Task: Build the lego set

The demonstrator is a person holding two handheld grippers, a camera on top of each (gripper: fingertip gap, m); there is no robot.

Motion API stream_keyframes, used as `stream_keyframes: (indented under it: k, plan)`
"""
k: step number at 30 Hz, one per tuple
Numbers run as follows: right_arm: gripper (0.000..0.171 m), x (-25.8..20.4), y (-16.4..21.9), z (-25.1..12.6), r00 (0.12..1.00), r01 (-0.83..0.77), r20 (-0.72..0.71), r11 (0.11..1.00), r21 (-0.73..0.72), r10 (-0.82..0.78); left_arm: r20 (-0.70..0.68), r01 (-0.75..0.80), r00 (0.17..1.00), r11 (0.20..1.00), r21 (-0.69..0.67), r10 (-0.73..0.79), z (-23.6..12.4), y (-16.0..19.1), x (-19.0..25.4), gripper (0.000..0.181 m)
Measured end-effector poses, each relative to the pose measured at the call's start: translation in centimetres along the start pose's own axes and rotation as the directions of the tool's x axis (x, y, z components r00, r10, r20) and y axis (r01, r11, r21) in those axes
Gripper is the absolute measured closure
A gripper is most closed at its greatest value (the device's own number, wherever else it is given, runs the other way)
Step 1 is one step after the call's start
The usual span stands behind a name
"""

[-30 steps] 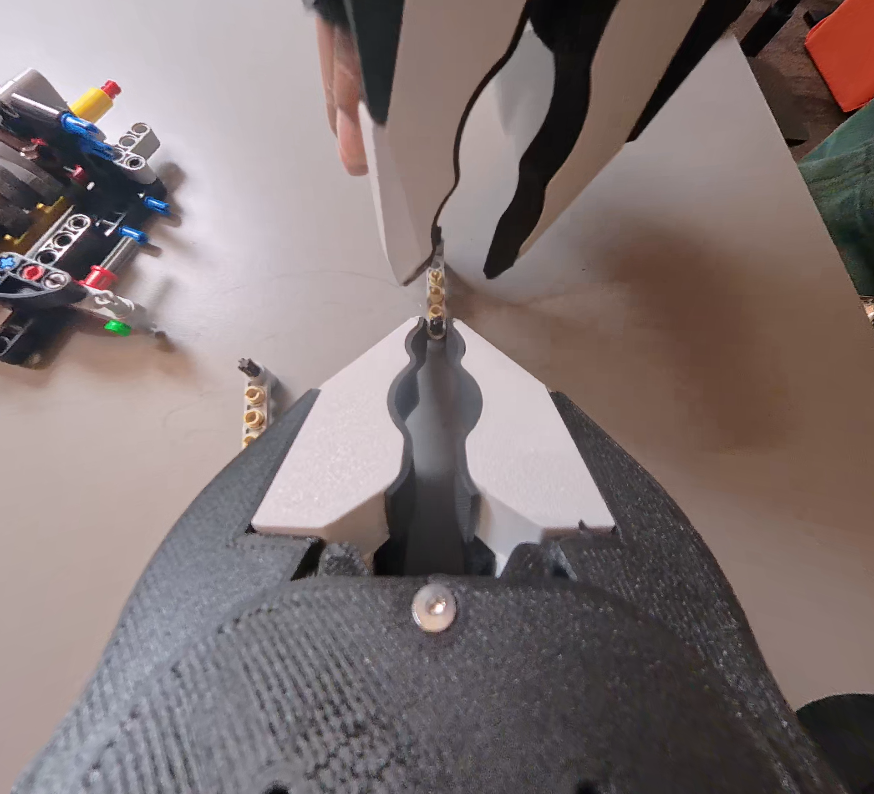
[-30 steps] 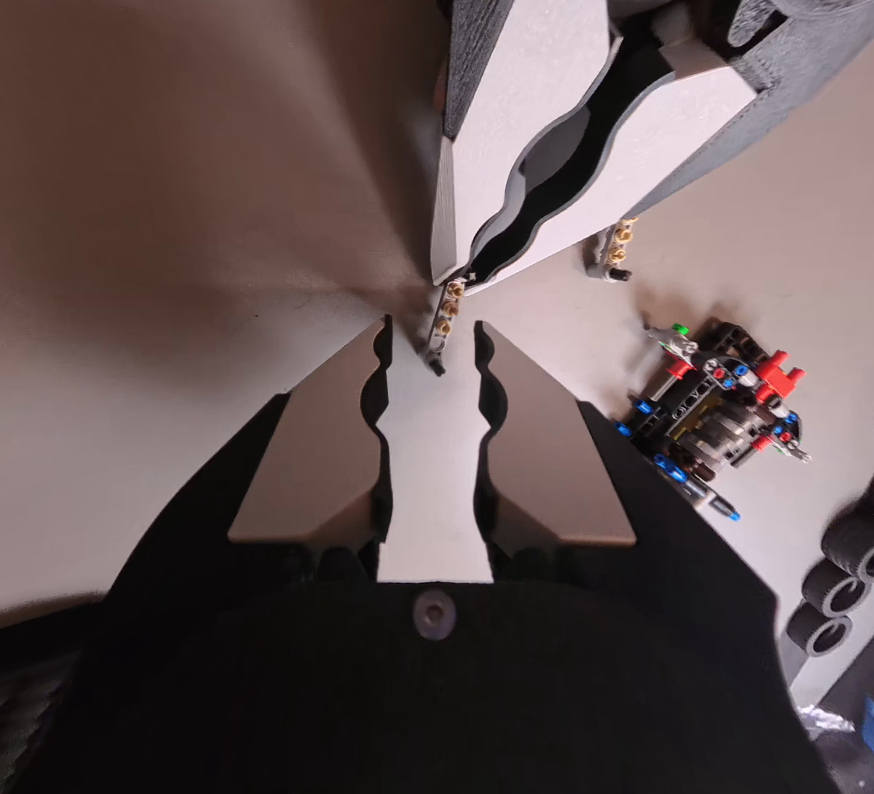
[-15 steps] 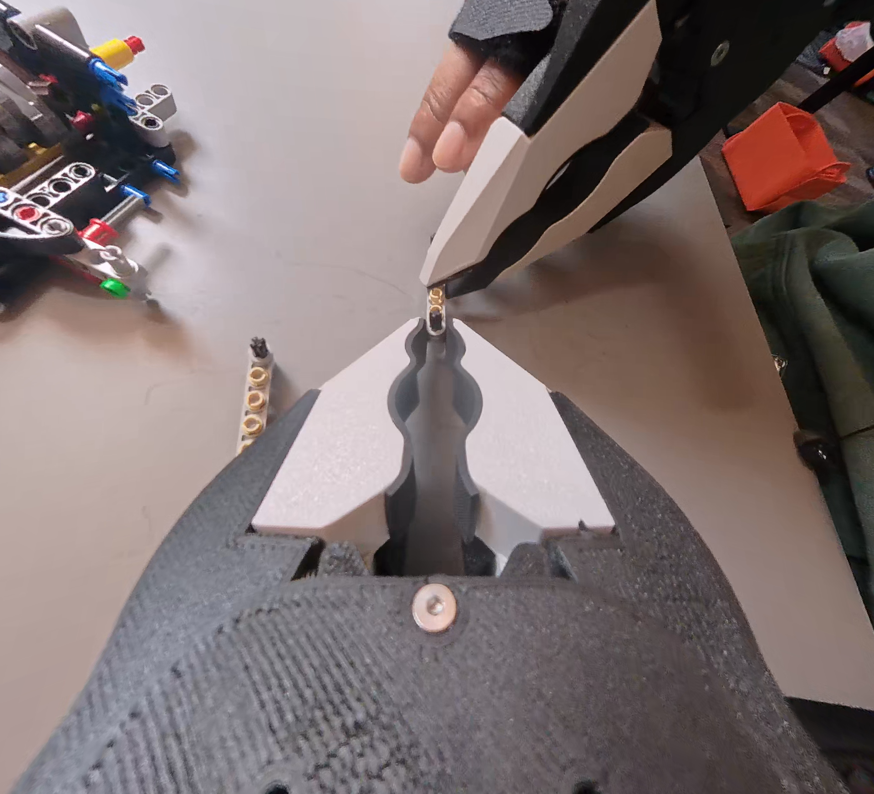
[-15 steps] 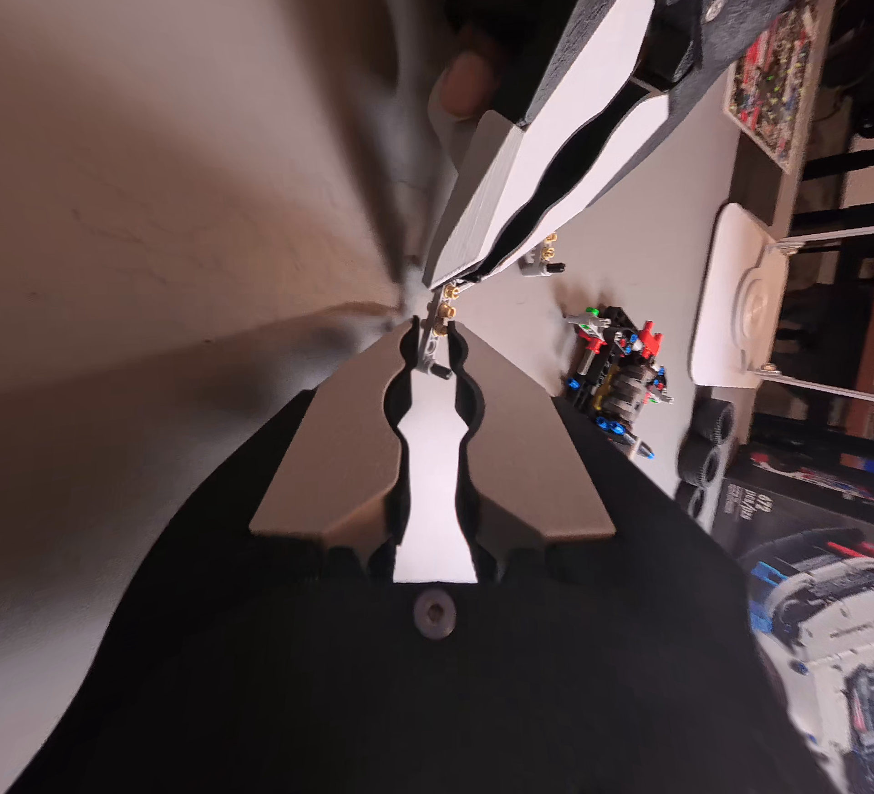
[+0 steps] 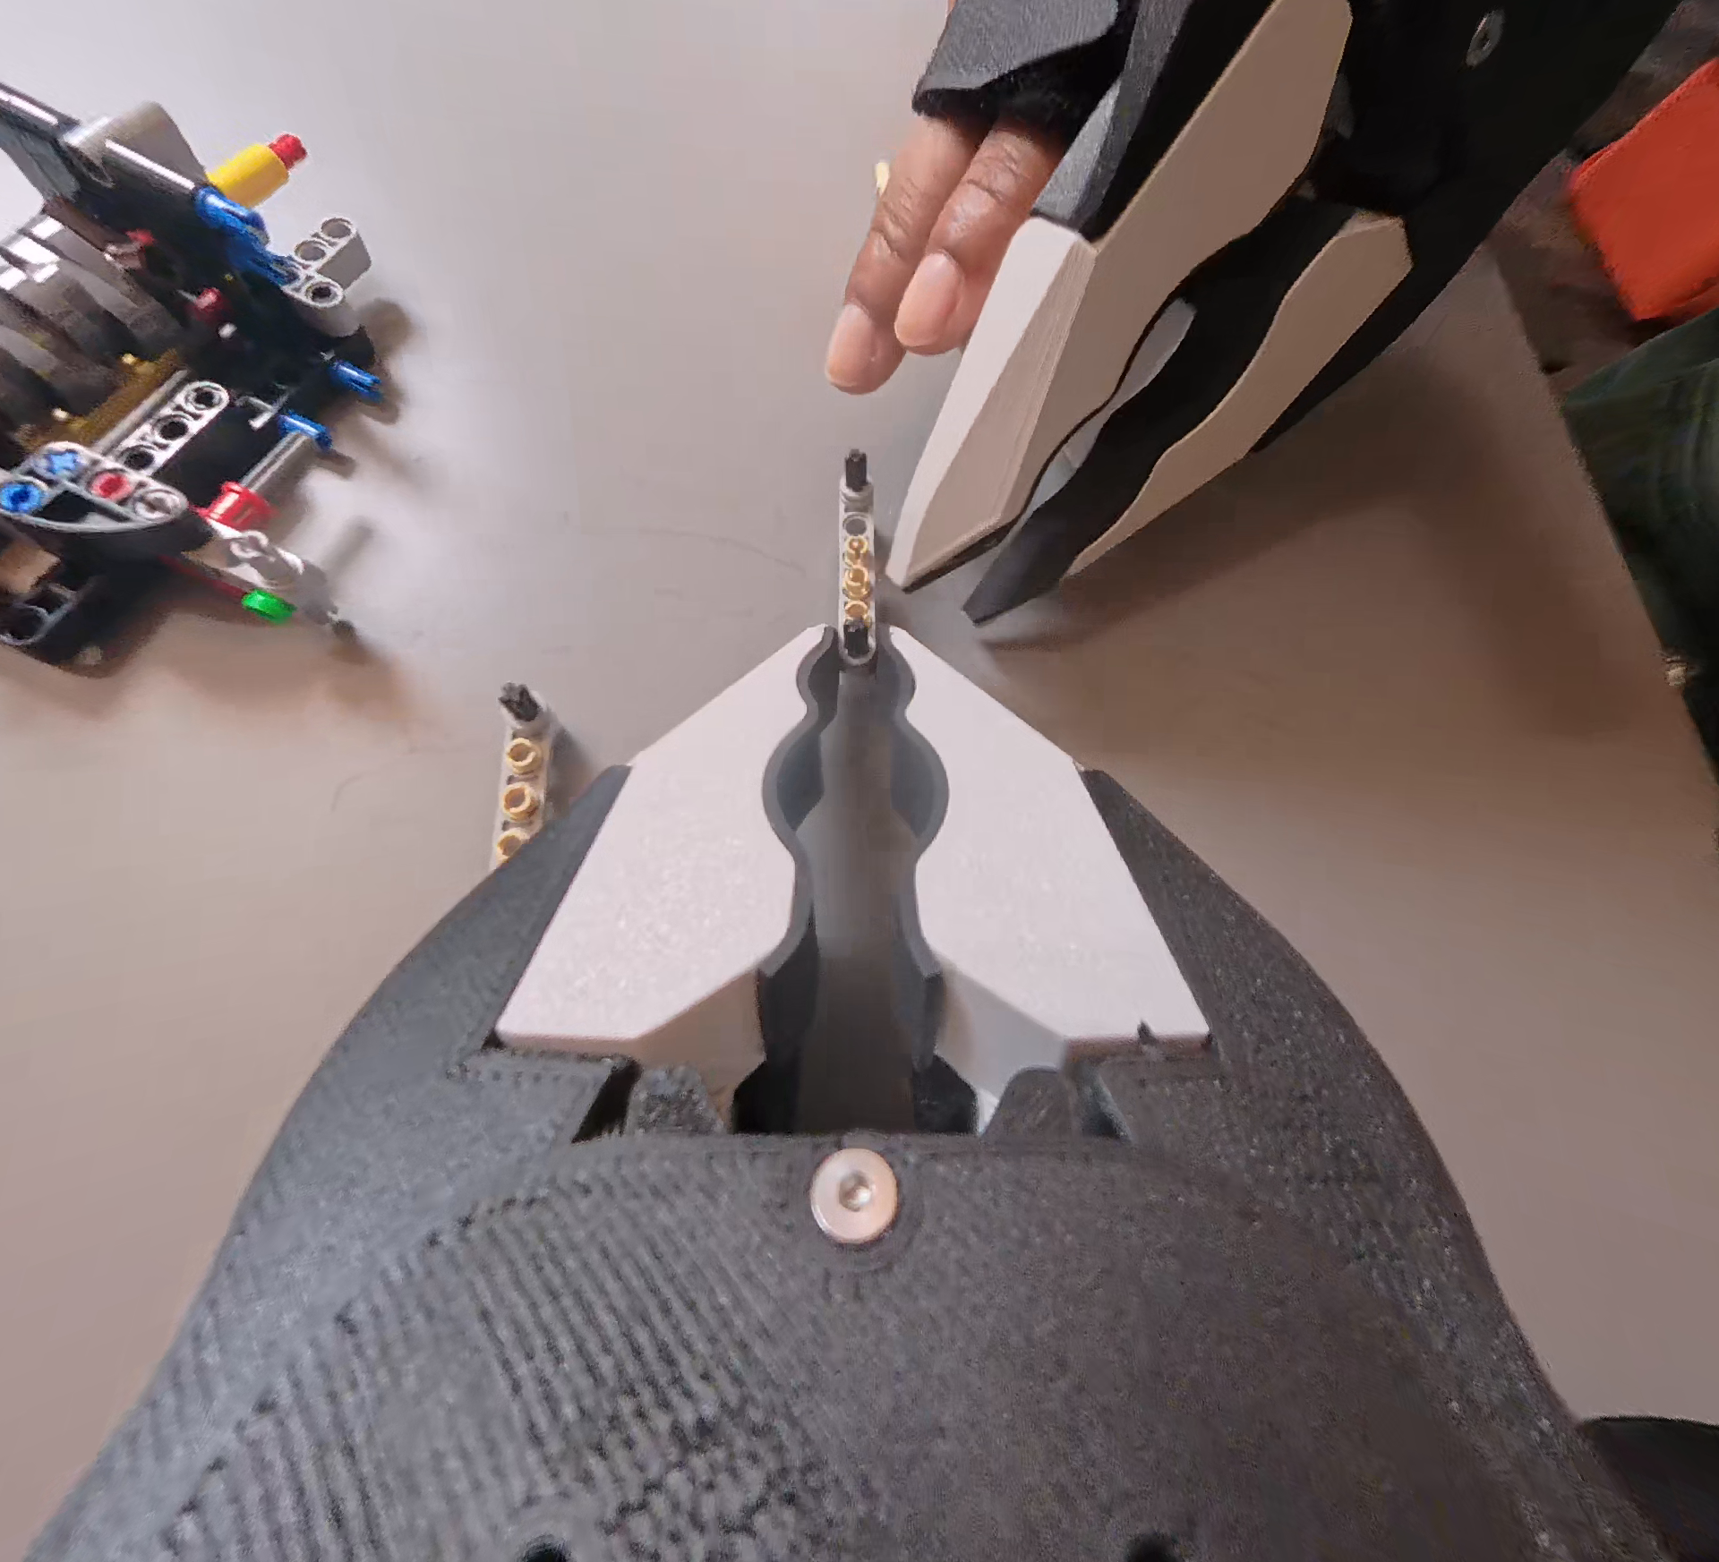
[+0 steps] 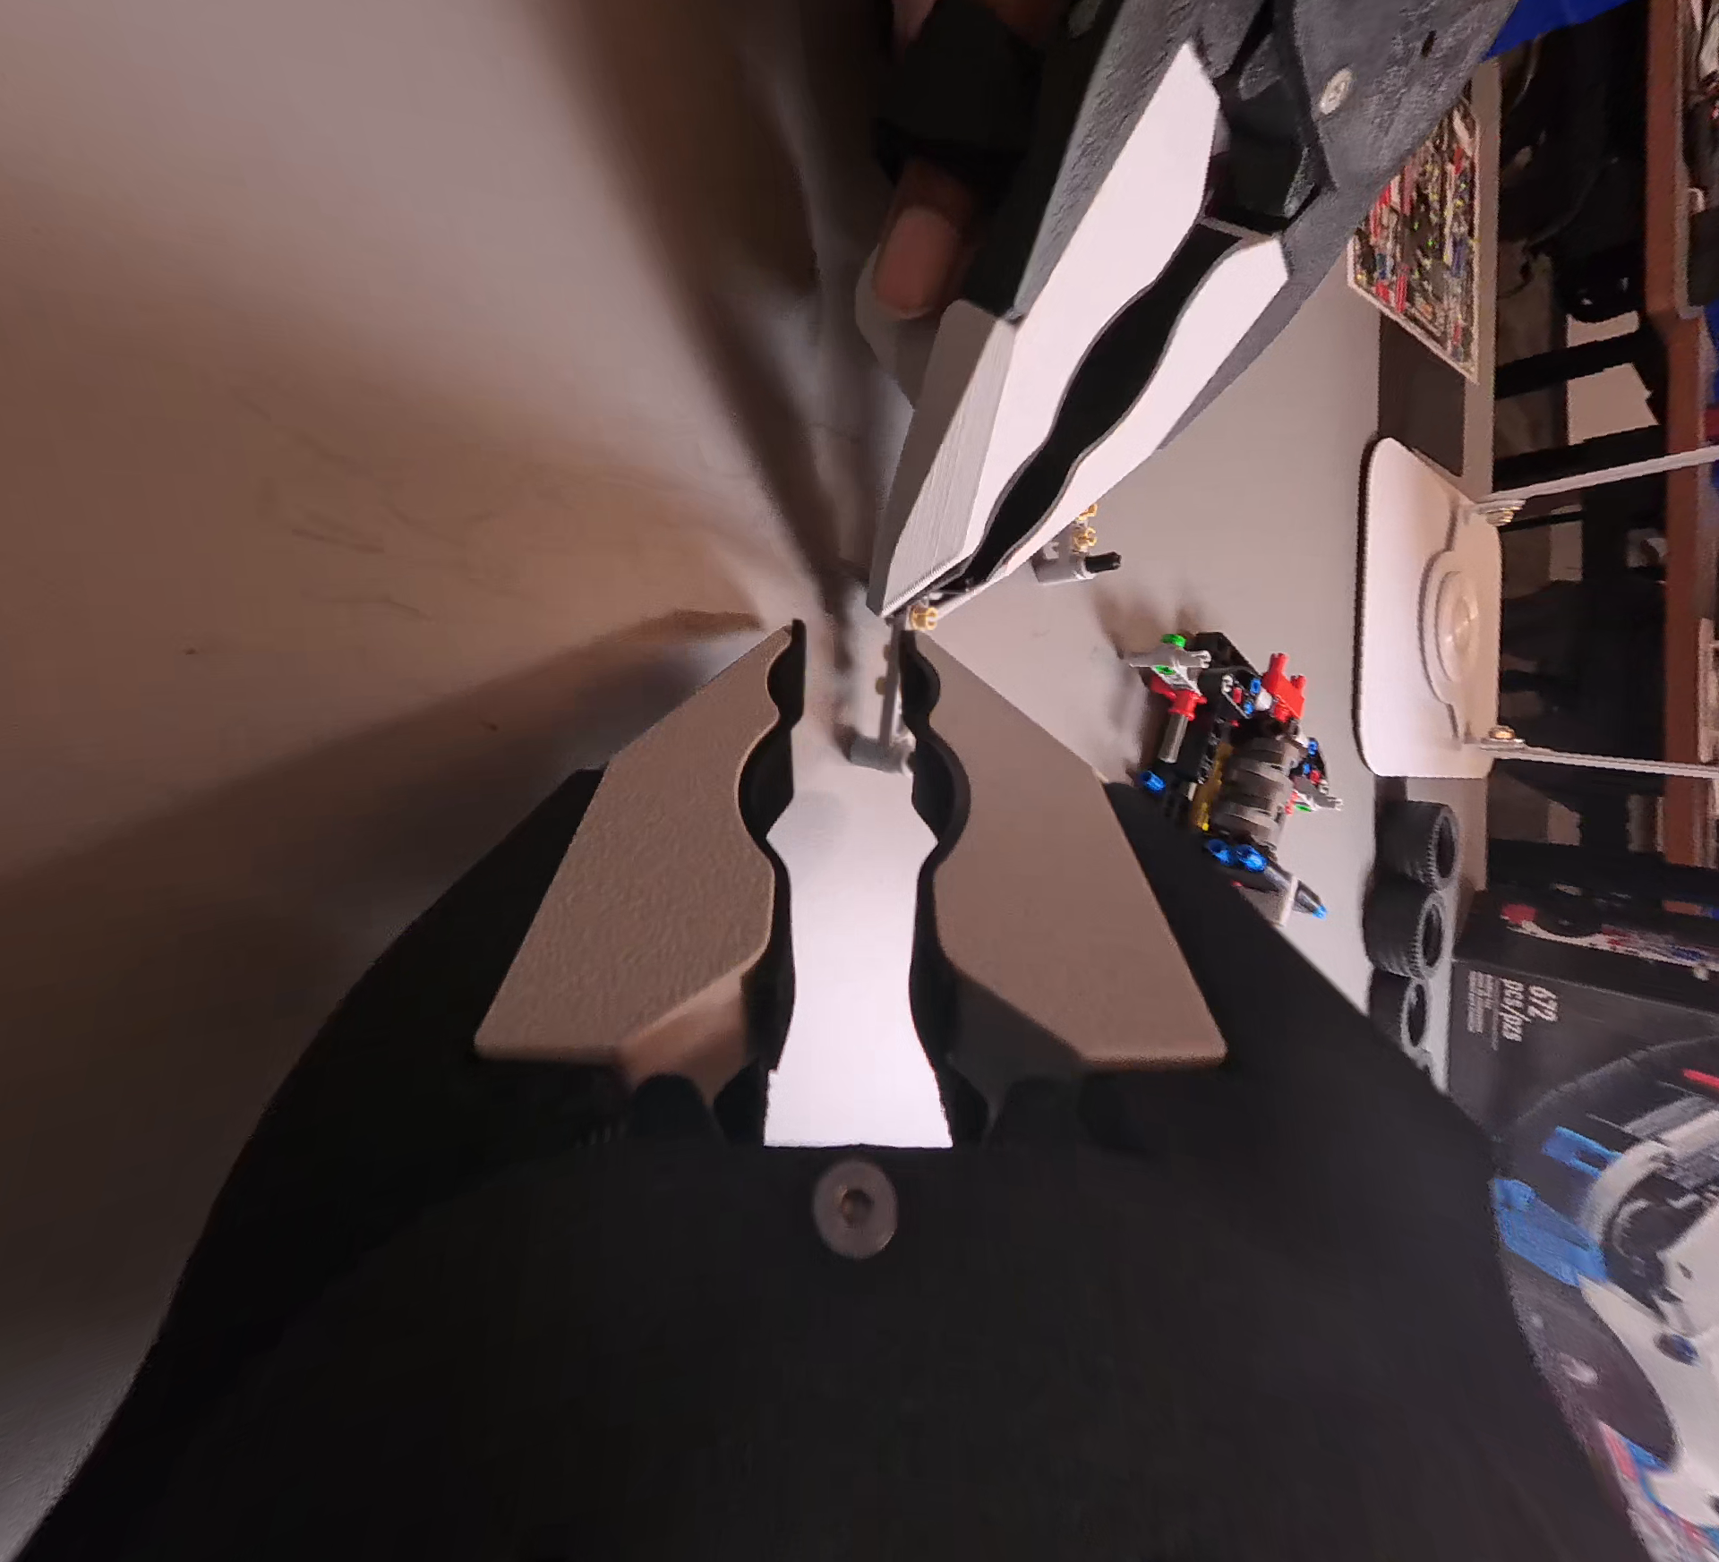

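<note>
Pinching the grey beam (image 5: 857,559) by its near end, my left gripper (image 5: 854,641) holds it pointing forward above the table (image 5: 577,122); my right gripper (image 6: 851,662) stands spread, its right finger (image 6: 1042,866) just beside the beam's far end, not clamping it

An orange bin (image 5: 1646,234) (partly cropped) sits beside green cloth (image 5: 1656,494).

Your left tongs (image 5: 854,634) show rough, layered matt plastic with a shiny metal screw (image 5: 853,1194); the grey beam (image 5: 856,555) looks smooth plastic; the surface (image 5: 577,122) is smooth and matt; the strap (image 5: 1019,34) on your fingers (image 5: 916,253) looks like cloth
</note>
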State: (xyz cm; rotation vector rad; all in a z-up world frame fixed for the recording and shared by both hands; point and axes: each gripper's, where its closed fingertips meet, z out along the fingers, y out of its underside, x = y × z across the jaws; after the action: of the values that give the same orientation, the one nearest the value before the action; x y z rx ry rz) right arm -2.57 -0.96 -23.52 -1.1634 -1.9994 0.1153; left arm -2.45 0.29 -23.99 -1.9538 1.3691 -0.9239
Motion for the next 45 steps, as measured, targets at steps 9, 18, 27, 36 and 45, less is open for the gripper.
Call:
stream_keyframes:
  k: [9,18,27,36,45]
  plan:
    - [0.145,0.8,3.6,-4.6,0.919,-0.39,0.076,0.92,0.046,0.386,0.108,-0.189,0.975,0.98,-0.057,0.195,0.4,0.4,-0.2,0.17]
    - [0.142,-0.3,12.1,-9.6,0.809,-0.584,0.025,0.807,-0.083,0.588,0.114,-0.207,0.971,0.977,-0.052,0.212,0.2,0.5,-0.2,0.169]
    - [0.147,-1.0,12.5,-8.0,0.792,-0.597,0.084,0.795,-0.106,0.605,0.132,-0.2,0.97,0.978,-0.056,0.206,0.1,0.5,-0.4,0.175]
    - [0.168,-1.2,11.2,-6.9,0.794,-0.574,0.169,0.812,-0.106,0.584,0.154,-0.14,0.981,0.982,0.127,0.12,-1.6,-2.1,-0.6,0.163]
    - [0.168,5.9,-2.5,-10.9,0.5,-0.802,0.455,0.196,0.564,0.737,0.092,-0.114,0.993,0.862,0.493,0.079,-4.9,-9.1,3.6,0.169]
